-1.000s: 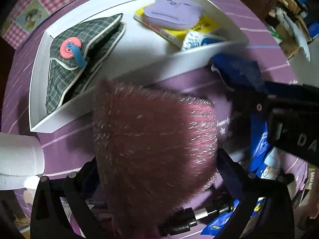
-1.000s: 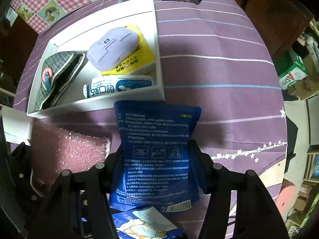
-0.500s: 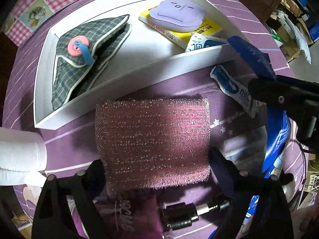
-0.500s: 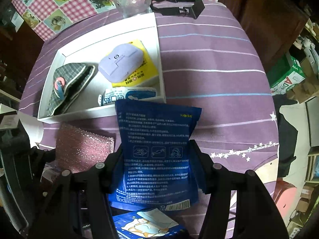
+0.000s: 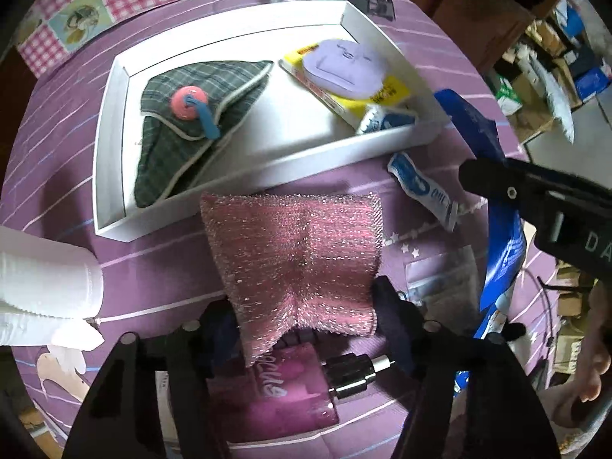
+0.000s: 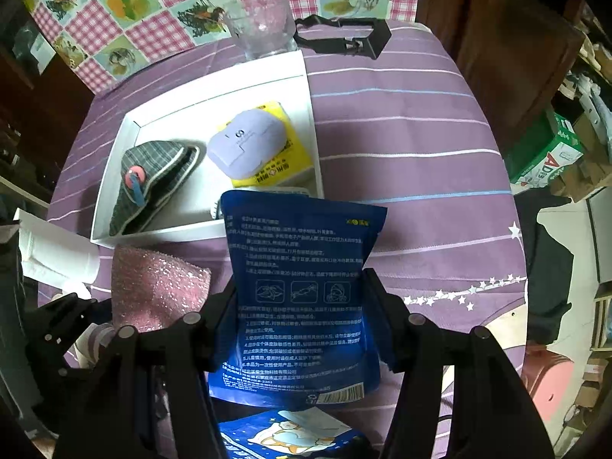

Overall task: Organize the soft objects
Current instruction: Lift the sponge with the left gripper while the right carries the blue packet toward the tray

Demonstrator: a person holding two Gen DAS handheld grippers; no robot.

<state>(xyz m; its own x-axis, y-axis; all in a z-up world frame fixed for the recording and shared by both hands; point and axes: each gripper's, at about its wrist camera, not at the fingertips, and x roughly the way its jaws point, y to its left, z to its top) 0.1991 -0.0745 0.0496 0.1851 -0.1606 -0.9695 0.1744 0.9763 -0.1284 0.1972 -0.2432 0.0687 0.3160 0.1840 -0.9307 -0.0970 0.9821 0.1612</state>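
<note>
1. Left gripper [image 5: 306, 317]: jaws have just been closing and now pinch the pink glittery scouring sponge [image 5: 294, 252] at its near edge; the sponge puckers between the pads and hangs above the purple striped tablecloth [image 5: 160, 267], just in front of the white rectangular tray [image 5: 114, 122].
2. Right gripper [image 6: 302, 317]: clamped on the dark blue printed foil pouch [image 6: 302, 287], held upright over the tray's near wall.
3. Tray contents: grey-green plaid fabric pouch with a pink button [image 5: 191, 130] on the left; lilac soft oval case [image 5: 344, 69] lying on a yellow flat packet [image 5: 390, 91] on the right; a white-and-blue sachet [image 5: 386, 120] in the near right corner.
4. A second white-and-blue sachet [image 5: 420, 187] lies on the cloth outside the tray.
5. Below the left gripper: a pink bottle with a metal cap [image 5: 290, 386], probably perfume; blurred.
6. A white sleeve [image 5: 46, 271] enters at left.
</note>
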